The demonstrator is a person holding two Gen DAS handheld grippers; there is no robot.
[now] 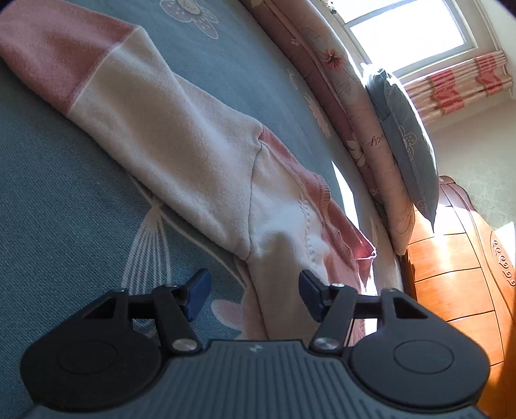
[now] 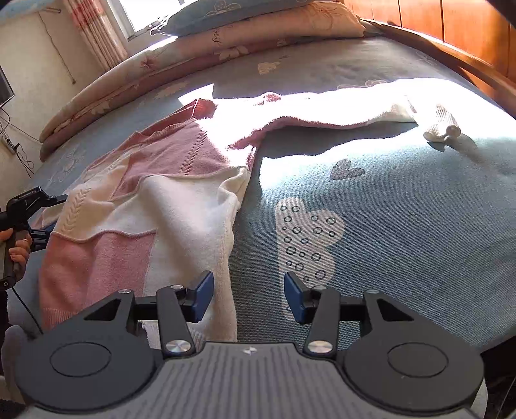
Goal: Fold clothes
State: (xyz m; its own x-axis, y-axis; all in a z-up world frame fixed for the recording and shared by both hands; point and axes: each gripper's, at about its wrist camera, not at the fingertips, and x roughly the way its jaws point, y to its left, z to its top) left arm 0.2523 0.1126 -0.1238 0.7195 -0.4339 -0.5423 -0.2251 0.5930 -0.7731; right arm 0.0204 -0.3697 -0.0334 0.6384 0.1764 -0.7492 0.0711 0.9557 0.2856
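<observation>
The pink and white sweater (image 2: 138, 206) lies spread on the bed (image 2: 403, 225), at ten o'clock from the right claw (image 2: 248, 298). Both claws are apart and empty. It looks soft and floppy; the far sleeve (image 2: 322, 109) at twelve o'clock seems a good place to pinch.

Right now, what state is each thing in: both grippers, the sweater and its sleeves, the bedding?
Left gripper: open, nothing between the pads, above the sweater's edge.
Right gripper: open, empty, over the sweater's hem edge.
Sweater: lying on the bed, partly folded.
Far sleeve: stretched out flat, not folded in.
Near sleeve: laid out straight.
Folded quilt: folded along the bed's edge.
Pillow: lying on the quilt.
</observation>
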